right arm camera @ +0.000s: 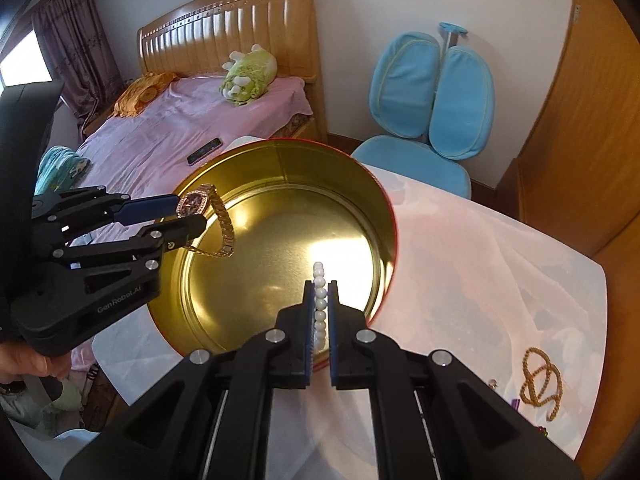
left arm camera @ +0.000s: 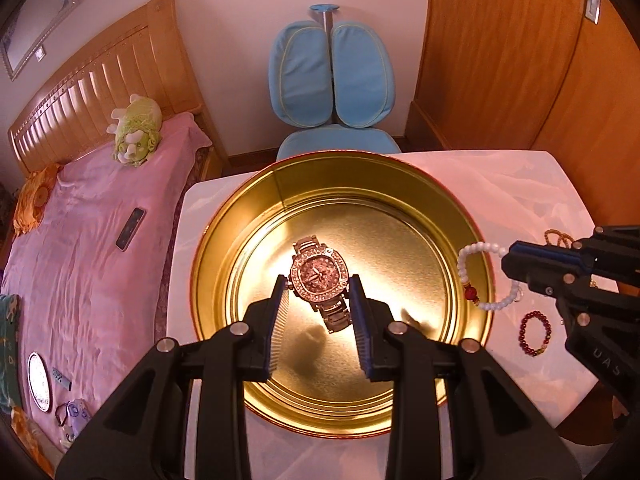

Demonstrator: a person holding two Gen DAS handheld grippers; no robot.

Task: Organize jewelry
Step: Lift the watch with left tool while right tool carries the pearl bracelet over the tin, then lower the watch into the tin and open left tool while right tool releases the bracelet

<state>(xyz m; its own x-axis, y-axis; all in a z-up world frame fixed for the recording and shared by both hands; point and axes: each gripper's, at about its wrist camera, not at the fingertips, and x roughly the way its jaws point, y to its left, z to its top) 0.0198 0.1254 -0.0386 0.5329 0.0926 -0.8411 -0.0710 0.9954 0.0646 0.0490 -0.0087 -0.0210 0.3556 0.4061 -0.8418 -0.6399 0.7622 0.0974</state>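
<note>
A round gold tin (left arm camera: 224, 216) (right arm camera: 384, 200) stands on the white table. My left gripper (left arm camera: 318, 284) (right arm camera: 192, 216) is shut on a rhinestone watch (left arm camera: 319, 276) (right arm camera: 194, 202) and holds it by the case above the tin's left side, with the band hanging down. My right gripper (right arm camera: 320, 284) (left arm camera: 508, 262) is shut on a white bead bracelet (right arm camera: 319, 304) (left arm camera: 476, 276) with a red bead, held over the tin's right rim.
A dark red bead bracelet (left arm camera: 535, 333) and a brown bead strand (right arm camera: 540, 380) (left arm camera: 558, 236) lie on the table (right arm camera: 480, 264) to the right. A blue chair (left arm camera: 332, 80) stands behind the table. A bed with a phone (left arm camera: 130, 229) lies to the left.
</note>
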